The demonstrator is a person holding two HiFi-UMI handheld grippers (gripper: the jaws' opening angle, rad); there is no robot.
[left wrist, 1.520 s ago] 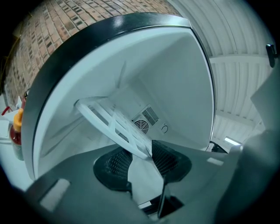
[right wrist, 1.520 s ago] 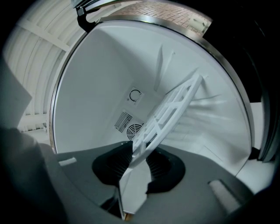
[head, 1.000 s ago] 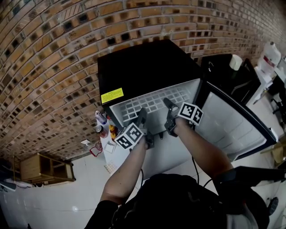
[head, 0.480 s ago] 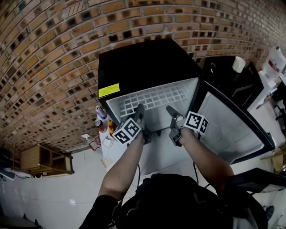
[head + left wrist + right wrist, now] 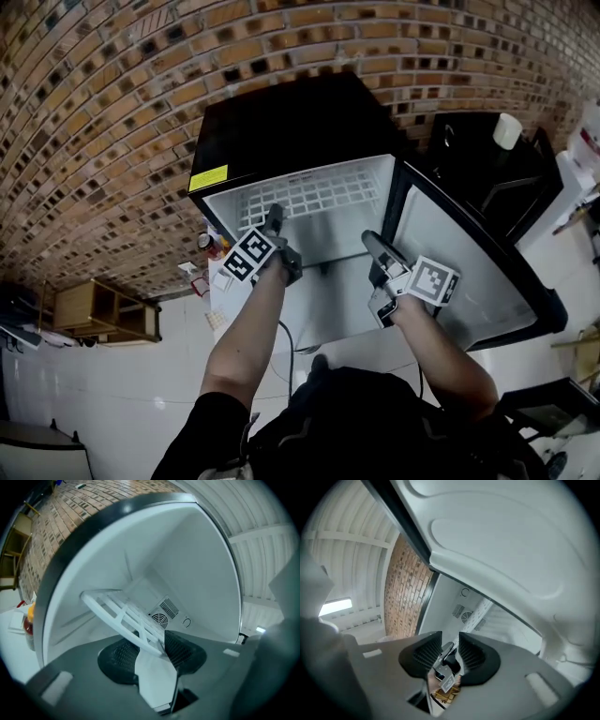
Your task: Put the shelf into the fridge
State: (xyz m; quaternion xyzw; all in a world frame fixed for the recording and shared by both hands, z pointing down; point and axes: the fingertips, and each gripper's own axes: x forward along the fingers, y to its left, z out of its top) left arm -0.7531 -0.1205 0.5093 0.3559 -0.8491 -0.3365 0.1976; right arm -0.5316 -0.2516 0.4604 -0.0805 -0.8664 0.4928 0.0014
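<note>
The white grid shelf point(image 5: 323, 192) lies inside the fridge point(image 5: 281, 122), high in the cabinet, reaching from its left wall to its right. My left tool point(image 5: 275, 217) is at the shelf's front edge, jaws wide apart, the edge at their tips but unclamped. My right tool point(image 5: 368, 238) hangs beside the open door point(image 5: 469, 253), jaws closing on nothing.

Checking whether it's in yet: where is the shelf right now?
In the head view the white shelf sits inside the open fridge, its front edge between the left gripper's open jaws.
</note>
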